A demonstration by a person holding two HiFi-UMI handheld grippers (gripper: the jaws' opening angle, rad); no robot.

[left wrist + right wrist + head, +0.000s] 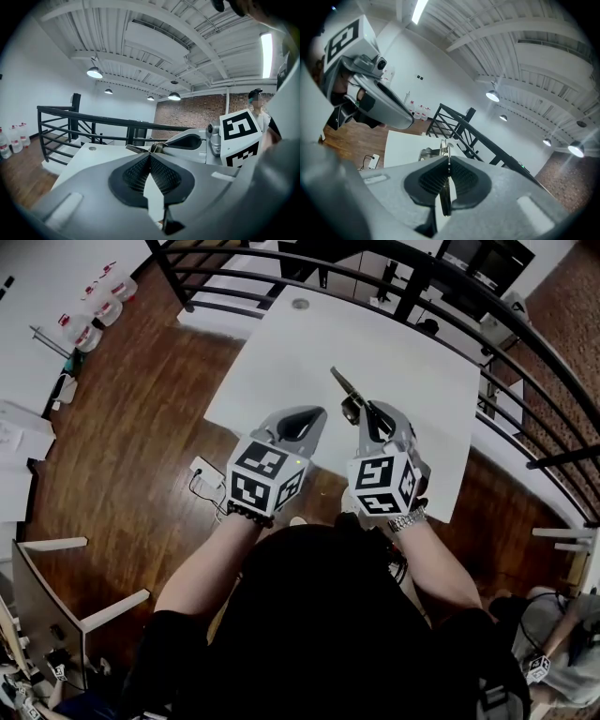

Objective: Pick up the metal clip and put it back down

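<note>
The metal clip (346,389) is lifted above the white table (281,352), and my right gripper (367,411) is shut on it. In the right gripper view one of the clip's flat handles (446,190) is pinched edge-on between the pads, and its wire end (436,151) sticks out past the tips. My left gripper (314,414) hovers just left of it, jaws shut and holding nothing. From the left gripper view (150,153) the clip (142,149) pokes out of the right gripper (197,140) just beyond my closed tips.
A black metal railing (441,296) runs along the table's far and right sides. A small round disc (300,304) lies at the table's far edge. A white power strip (206,472) lies on the wooden floor below the table's left edge. Water bottles (94,310) stand at far left.
</note>
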